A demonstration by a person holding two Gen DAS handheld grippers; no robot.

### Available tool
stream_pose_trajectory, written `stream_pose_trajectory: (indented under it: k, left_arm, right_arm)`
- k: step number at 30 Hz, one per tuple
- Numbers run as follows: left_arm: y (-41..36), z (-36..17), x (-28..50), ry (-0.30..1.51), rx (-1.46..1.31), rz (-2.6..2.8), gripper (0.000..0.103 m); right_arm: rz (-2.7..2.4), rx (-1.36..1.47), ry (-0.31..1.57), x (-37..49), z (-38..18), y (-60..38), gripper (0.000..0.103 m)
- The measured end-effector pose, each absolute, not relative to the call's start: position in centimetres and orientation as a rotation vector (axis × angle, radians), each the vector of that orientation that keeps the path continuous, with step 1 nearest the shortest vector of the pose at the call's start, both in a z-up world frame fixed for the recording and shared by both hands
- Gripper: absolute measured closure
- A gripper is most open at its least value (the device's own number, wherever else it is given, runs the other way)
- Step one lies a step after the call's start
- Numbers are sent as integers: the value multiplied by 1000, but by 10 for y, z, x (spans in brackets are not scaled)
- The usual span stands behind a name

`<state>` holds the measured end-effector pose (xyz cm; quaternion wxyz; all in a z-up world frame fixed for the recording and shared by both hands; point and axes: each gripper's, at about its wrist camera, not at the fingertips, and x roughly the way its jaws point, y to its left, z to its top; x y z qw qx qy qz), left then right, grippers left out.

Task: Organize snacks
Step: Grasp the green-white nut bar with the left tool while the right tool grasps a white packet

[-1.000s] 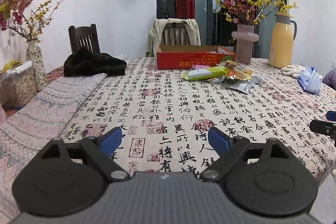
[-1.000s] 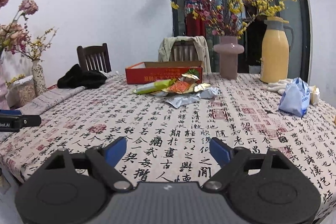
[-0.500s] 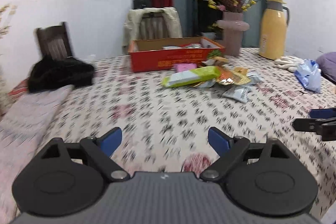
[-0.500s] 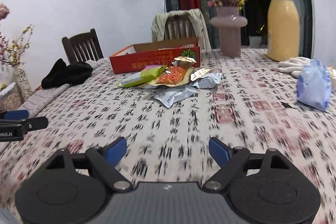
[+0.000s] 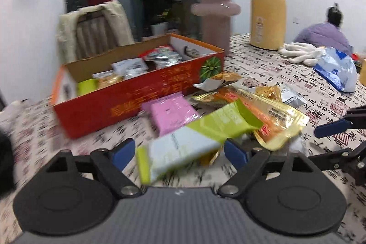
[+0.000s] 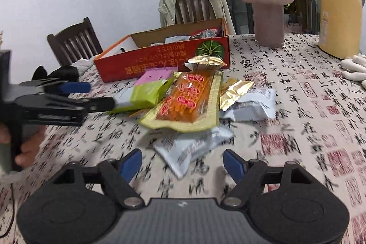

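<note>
Loose snack packets point(image 6: 189, 100) lie heaped on the tablecloth before an open, part-filled red box point(image 6: 164, 58).

I see glossy foil and plastic snack wrappers point(image 6: 189, 102) on matt printed cloth point(image 6: 297, 88); the red box point(image 5: 137, 93) looks like smooth cardboard, the pink vase point(image 6: 267, 13) shiny, the chair point(image 6: 73, 42) dark wood.

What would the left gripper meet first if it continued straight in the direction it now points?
Most likely the long green-and-white snack packet. Its near end lies between the fingers of the left gripper, whose jaws are closing but not yet pressing on it. Blur leaves the depth unclear.
</note>
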<state>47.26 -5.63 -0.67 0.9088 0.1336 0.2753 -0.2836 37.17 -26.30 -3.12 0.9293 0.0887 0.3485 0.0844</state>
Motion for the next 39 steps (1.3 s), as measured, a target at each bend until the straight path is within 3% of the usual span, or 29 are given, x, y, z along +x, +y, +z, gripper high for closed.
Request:
stream_pose_trajectory:
  k: [9, 11, 13, 15, 16, 22, 24, 26, 28, 31, 35, 38, 39]
  left_arm:
    - [-65, -36, 524, 637, 211, -791, 17]
    - [-66, -38, 520, 654, 207, -774, 29]
    - [-62, -37, 513, 683, 167, -744, 49]
    - [-56, -33, 501, 704, 152, -692, 58]
    - [-52, -32, 494, 712, 152, -664, 61]
    - [-23, -16, 429, 707, 105, -514, 62]
    - [-15, -12, 405, 714, 85, -453, 62]
    - [-5, -10, 381, 709, 54, -390, 62]
    - [5, -9, 360, 689, 31, -329, 62]
    - [18, -10, 344, 698, -32, -271, 62]
    - [25, -10, 332, 694, -54, -219, 62]
    - [24, -10, 325, 682, -47, -191, 62]
    - [24, -10, 322, 678, -45, -189, 62]
  right_arm:
    - [182, 186, 722, 408, -40, -253, 26]
    - [183, 181, 724, 410, -42, -251, 27]
    - [180, 166, 722, 410, -43, -250, 36]
    - [174, 160, 721, 409, -42, -251, 48]
    - [175, 166, 721, 408, -42, -253, 56]
    - [191, 177, 725, 388, -41, -256, 77]
    - [190, 176, 726, 376, -41, -255, 76]
    - [185, 198, 714, 371, -37, -257, 69]
    - [184, 211, 699, 374, -34, -254, 33]
    - [161, 236, 663, 390, -31, -244, 19]
    - [52, 278, 696, 425, -41, -231, 26]
    - [-39, 187, 684, 433, -44, -216, 52]
    - [-43, 158, 683, 430, -44, -213, 57]
